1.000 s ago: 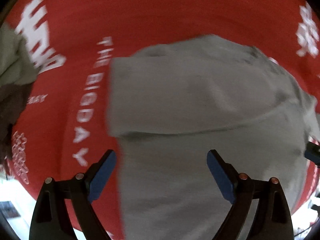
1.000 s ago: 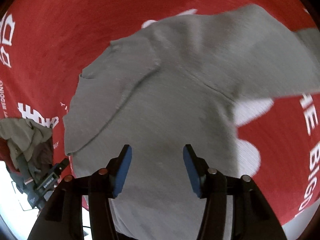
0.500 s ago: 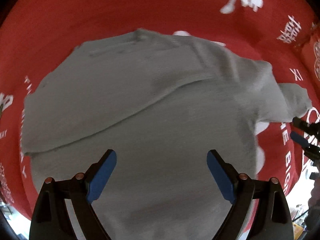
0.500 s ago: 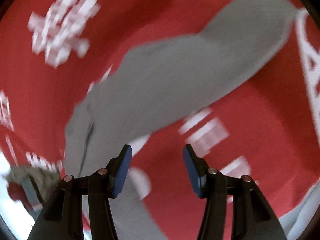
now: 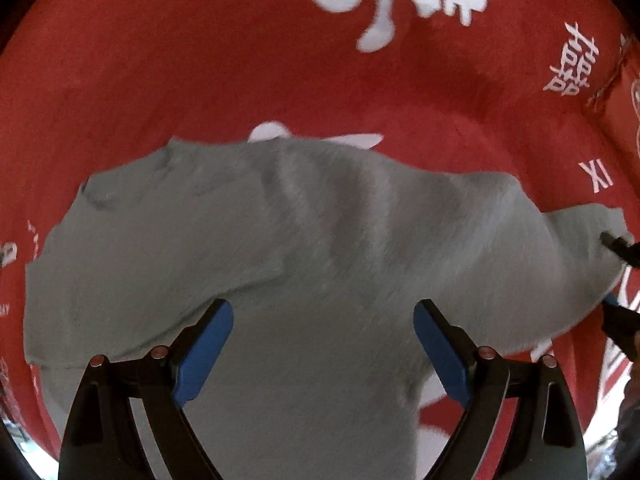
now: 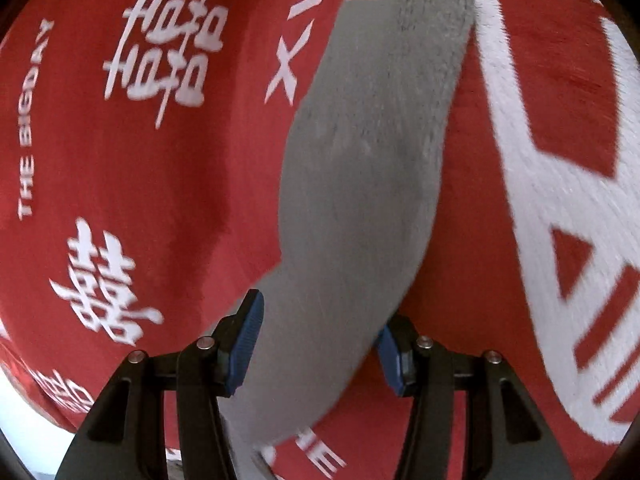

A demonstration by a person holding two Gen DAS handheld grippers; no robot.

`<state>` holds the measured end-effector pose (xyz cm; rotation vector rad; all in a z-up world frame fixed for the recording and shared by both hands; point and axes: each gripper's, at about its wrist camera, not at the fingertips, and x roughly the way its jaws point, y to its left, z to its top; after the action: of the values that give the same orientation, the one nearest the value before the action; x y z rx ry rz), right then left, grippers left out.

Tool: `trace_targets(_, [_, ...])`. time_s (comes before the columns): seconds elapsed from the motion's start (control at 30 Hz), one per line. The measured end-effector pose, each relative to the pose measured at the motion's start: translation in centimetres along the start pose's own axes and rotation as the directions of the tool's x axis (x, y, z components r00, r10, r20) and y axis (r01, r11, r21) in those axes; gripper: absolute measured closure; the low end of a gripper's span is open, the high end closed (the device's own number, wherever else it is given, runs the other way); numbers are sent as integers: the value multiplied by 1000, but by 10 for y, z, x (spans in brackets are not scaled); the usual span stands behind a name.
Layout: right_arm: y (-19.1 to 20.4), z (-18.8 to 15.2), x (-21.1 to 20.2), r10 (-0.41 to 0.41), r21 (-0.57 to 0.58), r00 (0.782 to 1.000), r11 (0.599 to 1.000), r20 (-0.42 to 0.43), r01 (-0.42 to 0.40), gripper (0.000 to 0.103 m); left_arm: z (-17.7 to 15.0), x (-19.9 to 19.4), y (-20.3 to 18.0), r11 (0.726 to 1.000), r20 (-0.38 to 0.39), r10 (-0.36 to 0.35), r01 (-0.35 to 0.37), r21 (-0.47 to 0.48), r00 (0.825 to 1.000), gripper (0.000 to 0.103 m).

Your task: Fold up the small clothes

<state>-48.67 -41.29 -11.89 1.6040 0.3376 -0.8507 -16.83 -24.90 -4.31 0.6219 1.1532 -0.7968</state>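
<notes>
Straddling a grey sleeve (image 6: 360, 184), the right gripper (image 6: 320, 340) has its blue pads (image 6: 246, 340) spread to either side of the fabric — the left pad sits at the sleeve's edge, while the right one is partly hidden behind the cloth, so contact there cannot be told. The sleeve runs away from the jaws to a ribbed cuff (image 6: 436, 4) lying flat on a red cloth with white lettering (image 6: 120, 140). In the left wrist view, the left gripper (image 5: 324, 344) hangs wide open above the body of the grey garment (image 5: 304, 240), holding nothing. Beyond it the garment lies spread on the red cloth — one sleeve folded across the left side, the other reaching right to where the right gripper's dark tips (image 5: 616, 244) meet it.
</notes>
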Motion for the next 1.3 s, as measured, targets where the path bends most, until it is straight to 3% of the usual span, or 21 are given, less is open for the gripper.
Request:
trace_targets(0.07, [-2, 6, -2, 45, 46, 999, 998, -9, -45, 53, 2, 11, -12, 999, -4, 19, -19, 28, 1000, 10])
trace_targets(0.13, [-2, 9, -1, 112, 75, 994, 991, -16, -111, 92, 1, 22, -19, 999, -25, 8, -7, 40, 1000, 10])
trace_targets(0.27, [12, 7, 0, 284, 108, 958, 955, -45, -278, 94, 5, 21, -16, 999, -34, -19, 20, 38, 999, 10])
trace_targets(0.4, [47, -6, 3, 426, 91, 900, 904, -94, -418, 94, 6, 4, 9, 999, -21, -37, 37, 10, 999, 10])
trace_targets(0.5, [85, -23, 11, 488, 48, 859, 872, -156, -487, 94, 3, -13, 39, 999, 1, -47, 47, -20, 999, 10])
trace_targets(0.6, [129, -48, 26, 498, -27, 833, 855, -242, -519, 94, -3, -27, 78, 998, 16, -37, 37, -56, 999, 10])
trace_targets(0.67, [166, -76, 41, 467, -119, 823, 843, -322, -525, 94, -9, -35, 109, 996, 23, -13, 15, -86, 1000, 10])
trace_targets(0.77, [214, -125, 68, 366, -290, 829, 812, -423, -506, 94, -22, -42, 157, 991, 30, 36, -32, -128, 999, 10])
trace_targets(0.9, [264, -217, 119, 162, -513, 826, 715, -539, -475, 94, -43, -42, 217, 976, 11, 102, -98, -194, 995, 10])
trace_targets(1.03, [276, -298, 176, -108, -712, 844, 599, -526, -367, 90, -61, -23, 261, 952, -52, 139, -148, -269, 989, 10])
trace_targets(1.13, [267, -336, 217, -329, -826, 842, 522, -427, -215, 87, -77, -15, 281, 936, -73, 146, -162, -313, 987, 10])
trace_targets(1.17, [265, -338, 220, -329, -820, 846, 536, -420, -199, 83, -80, -14, 280, 934, -71, 144, -159, -319, 987, 10])
trace_targets(1.23, [267, -328, 214, -262, -758, 857, 620, -444, -203, 46, -83, -14, 288, 932, -70, 135, -151, -330, 988, 10])
trace_targets(1.3, [267, -313, 206, -194, -688, 875, 699, -444, -194, 44, -87, -13, 296, 930, -73, 125, -142, -339, 990, 10])
